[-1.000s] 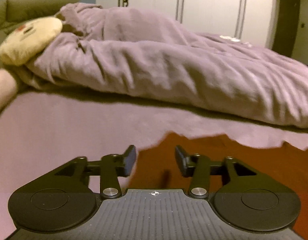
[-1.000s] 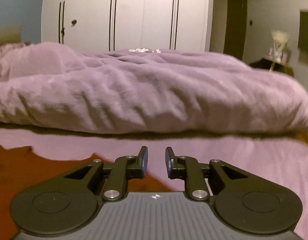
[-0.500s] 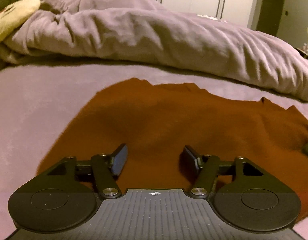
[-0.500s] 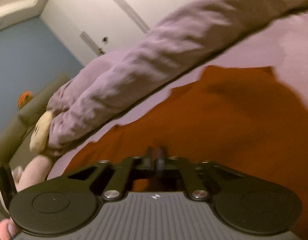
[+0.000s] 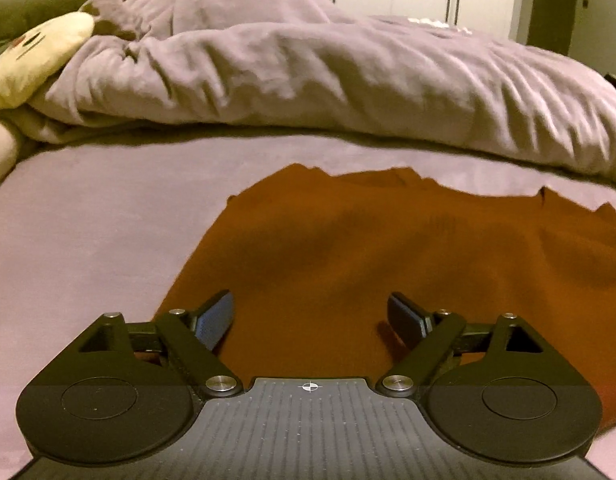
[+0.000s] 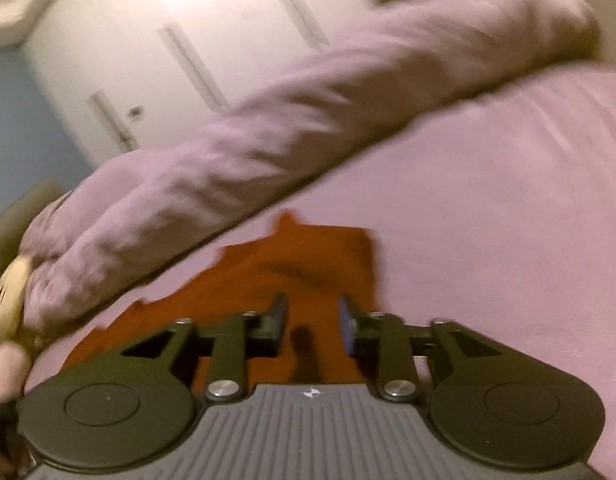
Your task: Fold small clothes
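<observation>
A rust-orange garment lies spread flat on the mauve bed sheet. My left gripper is open wide and empty, hovering low over the garment's near left part. The garment also shows in the tilted, blurred right wrist view. My right gripper is open a little and empty, over the garment near its right edge.
A bunched mauve duvet lies across the bed behind the garment, also seen in the right wrist view. A cream plush pillow sits at the far left. White wardrobe doors stand behind the bed.
My left gripper has opened wider over the garment. My right gripper was shut half a second ago and now stands open; its view has tilted and swung toward the garment's right edge.
</observation>
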Tool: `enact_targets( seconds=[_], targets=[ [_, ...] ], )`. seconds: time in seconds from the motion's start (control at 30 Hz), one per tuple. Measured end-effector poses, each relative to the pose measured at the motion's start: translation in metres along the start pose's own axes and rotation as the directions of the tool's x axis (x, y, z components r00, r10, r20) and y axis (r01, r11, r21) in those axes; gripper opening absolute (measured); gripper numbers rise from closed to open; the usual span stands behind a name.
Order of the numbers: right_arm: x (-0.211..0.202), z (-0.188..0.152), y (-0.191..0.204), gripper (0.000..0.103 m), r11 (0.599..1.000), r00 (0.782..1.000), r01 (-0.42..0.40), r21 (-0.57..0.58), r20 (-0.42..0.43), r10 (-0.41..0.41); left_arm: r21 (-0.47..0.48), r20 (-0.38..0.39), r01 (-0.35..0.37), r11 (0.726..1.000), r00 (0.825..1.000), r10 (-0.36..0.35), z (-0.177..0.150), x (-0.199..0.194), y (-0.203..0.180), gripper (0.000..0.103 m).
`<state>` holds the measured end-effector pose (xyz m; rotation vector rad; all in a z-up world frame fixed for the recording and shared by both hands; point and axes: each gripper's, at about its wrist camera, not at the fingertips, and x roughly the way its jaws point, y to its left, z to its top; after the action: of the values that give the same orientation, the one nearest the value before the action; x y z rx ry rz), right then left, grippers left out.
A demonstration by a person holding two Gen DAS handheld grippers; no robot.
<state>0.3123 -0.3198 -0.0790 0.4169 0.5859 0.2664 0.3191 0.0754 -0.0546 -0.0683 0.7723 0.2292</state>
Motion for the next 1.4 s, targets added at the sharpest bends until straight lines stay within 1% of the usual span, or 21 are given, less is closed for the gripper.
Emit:
enact_targets(
  seconds=[0.07,0.13,0.23,0.33,0.4,0.47,0.6,0.63,0.7,0.77,0.83,0.9,1.0,1.07,1.1,1.17,1.27,1.3,1.33,1.37,1.4],
  targets=[
    [-0.001,-0.005,0.021,0.033,0.997,1.000,-0.028,-0.075,-0.004,0.028,0.005,-0.001,-0.004,1.000,1.000,0.004,-0.001,-0.002,0.002,0.093],
    [0.004,-0.011,0.037,0.034,0.989,0.999,-0.025,-0.147,-0.024,0.022,0.006,-0.006,-0.017,1.000,1.000,0.017,-0.002,-0.003,0.007,0.093],
    [0.016,-0.021,0.045,0.035,0.970,0.996,0.035,-0.240,-0.071,-0.053,0.011,-0.017,-0.044,0.999,0.999,0.044,-0.004,-0.002,0.015,0.094],
    [0.016,-0.033,0.048,0.036,0.936,0.992,0.078,-0.344,-0.065,-0.107,0.007,-0.052,-0.088,0.996,0.995,0.088,-0.008,0.004,0.027,0.094],
    [0.012,-0.034,0.052,0.036,0.916,0.989,0.104,-0.386,-0.061,-0.138,-0.023,-0.054,-0.105,0.994,0.993,0.104,-0.009,0.004,0.039,0.094],
    [0.001,-0.035,0.055,0.039,0.907,0.983,0.145,-0.396,-0.046,-0.177,-0.095,-0.060,-0.093,0.991,0.994,0.087,-0.011,0.002,0.057,0.094],
    [-0.012,-0.037,0.051,0.040,0.893,0.973,0.196,-0.404,-0.031,-0.228,-0.219,-0.083,-0.023,0.975,0.997,0.005,-0.017,-0.001,0.090,0.091],
    [-0.015,-0.039,0.049,0.041,0.889,0.971,0.203,-0.410,-0.033,-0.237,-0.238,-0.083,-0.016,0.971,0.997,-0.004,-0.019,-0.003,0.096,0.088],
    [-0.022,-0.043,0.049,0.042,0.877,0.965,0.224,-0.424,-0.028,-0.260,-0.264,-0.078,-0.044,0.963,0.997,0.025,-0.020,-0.010,0.107,0.087],
    [-0.031,-0.045,0.051,0.043,0.877,0.964,0.232,-0.421,-0.022,-0.265,-0.305,-0.085,-0.060,0.950,0.996,0.035,-0.022,-0.014,0.119,0.083],
    [-0.039,-0.047,0.056,0.047,0.882,0.965,0.231,-0.410,-0.020,-0.262,-0.347,-0.110,-0.044,0.937,0.994,0.006,-0.026,-0.017,0.129,0.078],
    [-0.047,-0.051,0.062,0.049,0.885,0.969,0.214,-0.414,-0.022,-0.245,-0.386,-0.119,-0.006,0.922,0.992,-0.043,-0.029,-0.019,0.136,0.077],
    [-0.052,-0.056,0.073,0.055,0.883,0.974,0.192,-0.429,-0.030,-0.226,-0.427,-0.127,0.109,0.898,0.976,-0.179,-0.031,-0.019,0.138,0.077],
    [-0.053,-0.059,0.077,0.056,0.889,0.975,0.185,-0.419,-0.035,-0.220,-0.468,-0.131,0.172,0.867,0.957,-0.260,-0.032,-0.015,0.136,0.077],
    [-0.053,-0.060,0.079,0.057,0.895,0.976,0.181,-0.407,-0.041,-0.216,-0.496,-0.134,0.200,0.845,0.944,-0.302,-0.033,-0.012,0.136,0.077],
    [-0.054,-0.062,0.080,0.057,0.905,0.975,0.178,-0.386,-0.053,-0.214,-0.545,-0.129,0.234,0.805,0.925,-0.356,-0.036,-0.007,0.135,0.077],
    [-0.057,-0.066,0.082,0.058,0.911,0.977,0.168,-0.376,-0.062,-0.205,-0.569,-0.116,0.291,0.769,0.898,-0.425,-0.036,0.002,0.133,0.077],
    [-0.058,-0.068,0.082,0.058,0.911,0.977,0.165,-0.377,-0.065,-0.204,-0.580,-0.111,0.297,0.758,0.893,-0.435,-0.036,0.006,0.133,0.070],
    [-0.059,-0.069,0.082,0.058,0.909,0.977,0.164,-0.383,-0.066,-0.203,-0.592,-0.108,0.302,0.748,0.889,-0.444,-0.035,0.009,0.132,0.059],
    [-0.059,-0.070,0.082,0.058,0.907,0.976,0.166,-0.387,-0.066,-0.207,-0.602,-0.111,0.307,0.737,0.882,-0.458,-0.034,0.010,0.132,0.055],
    [-0.059,-0.071,0.082,0.058,0.905,0.975,0.170,-0.390,-0.066,-0.211,-0.613,-0.112,0.310,0.727,0.877,-0.468,-0.033,0.014,0.131,0.045]
  ],
)
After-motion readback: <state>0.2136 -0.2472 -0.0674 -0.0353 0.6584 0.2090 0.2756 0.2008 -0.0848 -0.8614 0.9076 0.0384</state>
